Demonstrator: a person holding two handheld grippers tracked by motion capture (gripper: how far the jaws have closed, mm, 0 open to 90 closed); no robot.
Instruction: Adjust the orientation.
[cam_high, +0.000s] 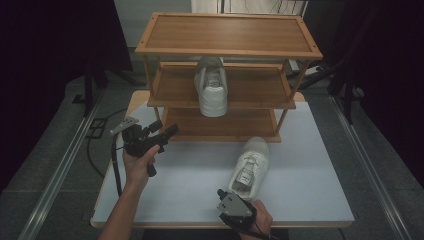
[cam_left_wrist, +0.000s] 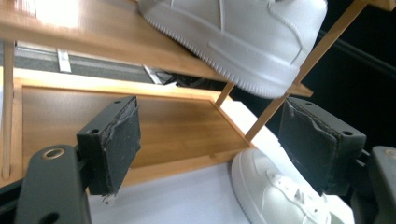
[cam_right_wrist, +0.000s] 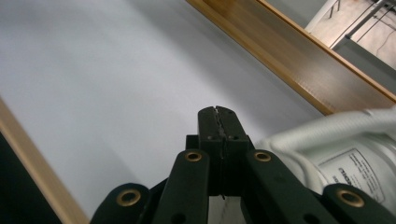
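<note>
The rack (cam_high: 227, 47) is smooth, satin-finished wood; both shoes (cam_high: 248, 167) look like smooth white leather; the surface (cam_high: 190, 185) is matt pale grey, wood-edged.

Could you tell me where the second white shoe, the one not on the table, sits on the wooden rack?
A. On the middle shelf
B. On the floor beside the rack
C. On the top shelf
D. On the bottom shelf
A: in the high view the white shoe rests on the middle shelf of the rack, its heel jutting over the front edge.
</note>
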